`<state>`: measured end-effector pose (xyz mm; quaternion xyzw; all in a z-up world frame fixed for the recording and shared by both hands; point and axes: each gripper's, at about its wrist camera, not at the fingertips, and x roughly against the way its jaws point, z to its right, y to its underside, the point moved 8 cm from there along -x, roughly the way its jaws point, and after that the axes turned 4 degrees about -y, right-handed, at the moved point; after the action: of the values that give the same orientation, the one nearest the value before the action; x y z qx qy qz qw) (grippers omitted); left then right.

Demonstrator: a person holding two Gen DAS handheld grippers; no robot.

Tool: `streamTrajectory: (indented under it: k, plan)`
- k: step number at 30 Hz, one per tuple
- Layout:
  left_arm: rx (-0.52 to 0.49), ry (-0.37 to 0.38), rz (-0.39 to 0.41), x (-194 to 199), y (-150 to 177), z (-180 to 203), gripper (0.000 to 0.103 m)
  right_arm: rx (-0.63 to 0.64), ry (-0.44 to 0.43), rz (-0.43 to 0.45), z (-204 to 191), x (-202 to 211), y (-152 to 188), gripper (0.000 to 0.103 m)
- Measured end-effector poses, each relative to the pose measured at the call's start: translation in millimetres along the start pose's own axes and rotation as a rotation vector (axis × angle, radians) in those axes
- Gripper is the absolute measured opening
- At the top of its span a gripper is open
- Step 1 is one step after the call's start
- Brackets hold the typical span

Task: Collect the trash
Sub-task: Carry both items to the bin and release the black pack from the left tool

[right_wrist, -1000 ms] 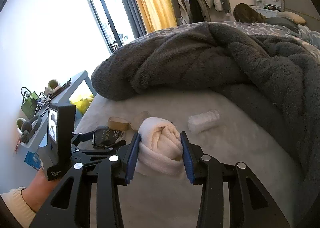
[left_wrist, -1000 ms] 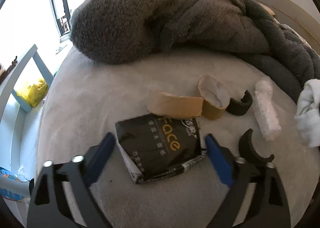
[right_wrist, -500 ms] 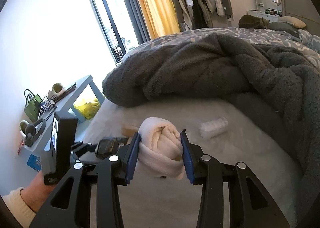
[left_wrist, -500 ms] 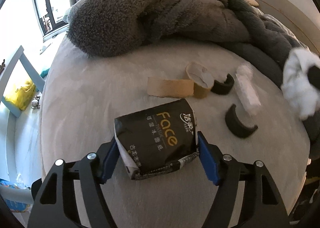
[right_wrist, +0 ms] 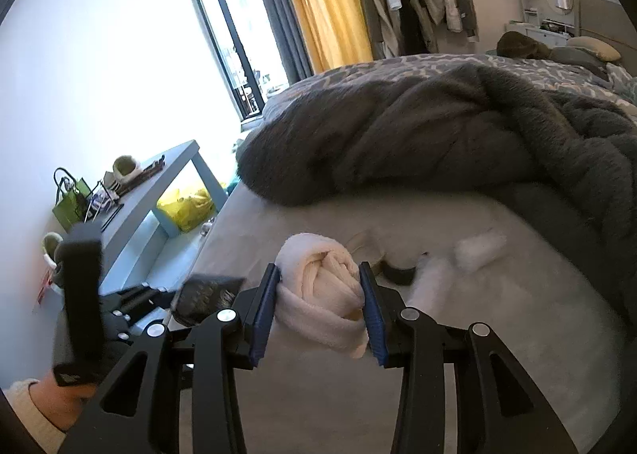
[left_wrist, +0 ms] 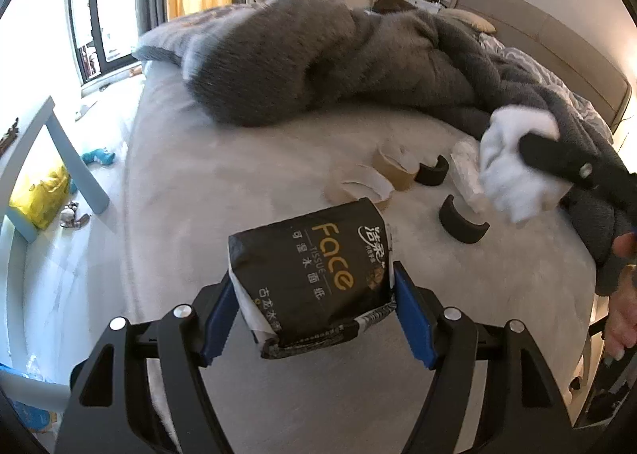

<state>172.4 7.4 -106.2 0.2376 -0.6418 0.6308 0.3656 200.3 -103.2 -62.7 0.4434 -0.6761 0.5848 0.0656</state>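
My left gripper (left_wrist: 314, 314) is shut on a black tissue pack (left_wrist: 314, 275) marked "Face" and holds it above the pale bed sheet (left_wrist: 239, 175). My right gripper (right_wrist: 322, 310) is shut on a rolled white cloth (right_wrist: 322, 295), lifted off the bed; the cloth also shows in the left wrist view (left_wrist: 513, 159). On the sheet lie brown tape rolls (left_wrist: 394, 167), two black curved pieces (left_wrist: 462, 223), and a white crumpled wrapper (left_wrist: 466, 171).
A heaped grey fleece blanket (left_wrist: 338, 56) covers the far side of the bed. A light blue side table (right_wrist: 159, 191) stands beside the bed, with a yellow bag (right_wrist: 183, 207) beneath it. A window and yellow curtain (right_wrist: 322, 0) are behind.
My left gripper closed on the tissue pack and lifted it off the sheet. My right gripper rose with the white cloth.
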Motion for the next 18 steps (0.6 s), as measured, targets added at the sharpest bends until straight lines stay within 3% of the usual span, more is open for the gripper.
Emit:
streamTrajectory:
  k: [10,18]
  plan:
    - [0.040,-0.043,0.085,38.5,2.2,-39.9,0.074,0.052,-0.016,-0.036,-41.6,-21.7,12.9,0.041]
    - [0.092,-0.089,0.102,56.0,16.2,-85.4,0.074,0.092,-0.065,-0.052,-88.3,-40.9,12.5,0.041]
